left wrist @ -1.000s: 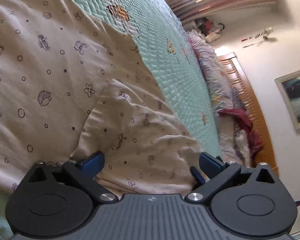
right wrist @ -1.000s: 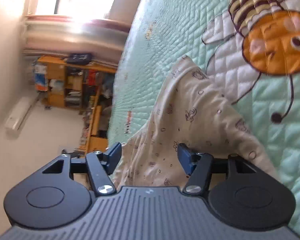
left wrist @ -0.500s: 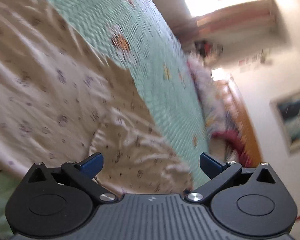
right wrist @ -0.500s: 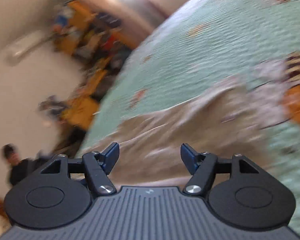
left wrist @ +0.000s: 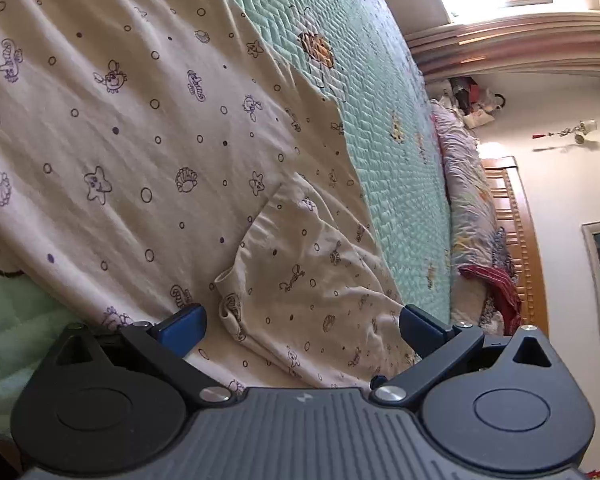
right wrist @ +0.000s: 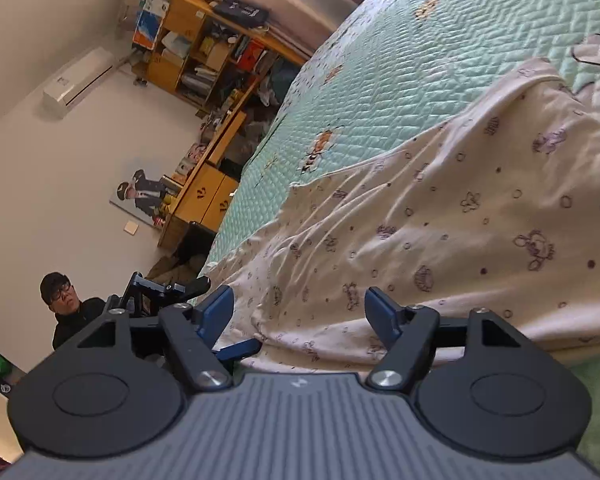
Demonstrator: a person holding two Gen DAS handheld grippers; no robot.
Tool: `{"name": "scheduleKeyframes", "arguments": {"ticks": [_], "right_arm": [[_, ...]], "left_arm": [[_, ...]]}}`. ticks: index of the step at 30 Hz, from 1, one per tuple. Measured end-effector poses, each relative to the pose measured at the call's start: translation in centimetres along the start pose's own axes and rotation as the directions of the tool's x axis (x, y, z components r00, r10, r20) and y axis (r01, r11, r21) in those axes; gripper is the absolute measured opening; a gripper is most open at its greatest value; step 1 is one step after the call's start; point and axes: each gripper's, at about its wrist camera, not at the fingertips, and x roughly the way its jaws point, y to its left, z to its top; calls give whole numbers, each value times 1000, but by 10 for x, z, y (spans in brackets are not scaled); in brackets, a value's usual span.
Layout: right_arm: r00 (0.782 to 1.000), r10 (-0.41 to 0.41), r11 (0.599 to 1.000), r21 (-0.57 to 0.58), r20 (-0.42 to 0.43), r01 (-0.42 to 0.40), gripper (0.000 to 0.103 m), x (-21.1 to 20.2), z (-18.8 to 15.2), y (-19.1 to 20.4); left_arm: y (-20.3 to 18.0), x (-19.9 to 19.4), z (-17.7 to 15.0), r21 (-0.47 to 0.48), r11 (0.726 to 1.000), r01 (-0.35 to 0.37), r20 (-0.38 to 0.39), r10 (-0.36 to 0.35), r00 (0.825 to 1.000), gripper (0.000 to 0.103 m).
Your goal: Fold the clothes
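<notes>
Cream garment (left wrist: 148,152) spread on green quilt (left wrist: 384,128), left gripper (left wrist: 302,326) and right gripper (right wrist: 300,312) both agape, holding nothing

sunlit bedroom, cluttered wooden shelves (right wrist: 204,52)

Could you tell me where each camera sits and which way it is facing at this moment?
Left wrist: on the left hand-held gripper, jaws open, looking along the cream printed garment towards a wooden headboard.
Right wrist: on the right hand-held gripper, jaws open, looking across the garment's edge towards yellow shelves.
Shared: the garment and the green quilted bedspread.
</notes>
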Motion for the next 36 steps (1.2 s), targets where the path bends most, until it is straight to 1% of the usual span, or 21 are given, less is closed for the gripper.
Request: {"name": "scheduleKeyframes", "arguments": {"ticks": [2,6,10,12,14,16,21,22,24,25,26,27,32,36], "right_arm": [[1000,2,1000,12,-1,-2,74,3,-1,-10],[1000,14,1000,13,-1,-14,75,1,-3,-12],[1000,22,1000,13,6,-22,76,-1,-3,-15],[1000,25,1000,13,7,-25,76,-3,-4,-16],[1000,26,1000,13,8,-26,76,-4,-5,-16],[1000,26,1000,12,9,-26,77,-5,-6,-17],[1000,27,1000,4,8,-27,80,-2,-9,-13],[1000,27,1000,2,7,-27,81,-2,-9,-12],[1000,27,1000,-1,7,-27,81,-1,-9,-12],[1000,27,1000,-2,7,-27,81,-1,-9,-12],[1000,27,1000,-1,8,-27,81,-1,-10,-12],[1000,26,1000,0,11,-26,81,-1,-10,-13],[1000,20,1000,-12,10,-20,81,1,-11,-13],[1000,0,1000,-25,9,0,81,1,-11,-13]], "left_arm": [[-1,1,-3,-1,1000,2,3,-2,1000,102],[-1,4,-4,-15,1000,6,39,-5,999,102],[-5,4,-8,3,1000,-19,58,19,998,100],[-8,1,-11,24,999,-31,65,30,997,94],[-7,-2,-13,25,999,-31,69,29,997,82],[-6,-3,-13,27,999,-38,70,36,997,74],[-1,-5,-15,21,997,-70,65,68,996,62],[-1,-5,-16,23,997,-76,66,74,995,58],[0,-6,-16,27,996,-89,66,87,994,44],[0,-7,-17,29,995,-95,66,93,993,30],[1,-7,-17,30,994,-101,67,99,993,12],[1,-8,-17,32,994,-107,67,105,992,6],[1,-11,-19,44,990,-134,74,131,989,4],[-5,-27,-23,48,993,-107,109,101,989,3]]}}
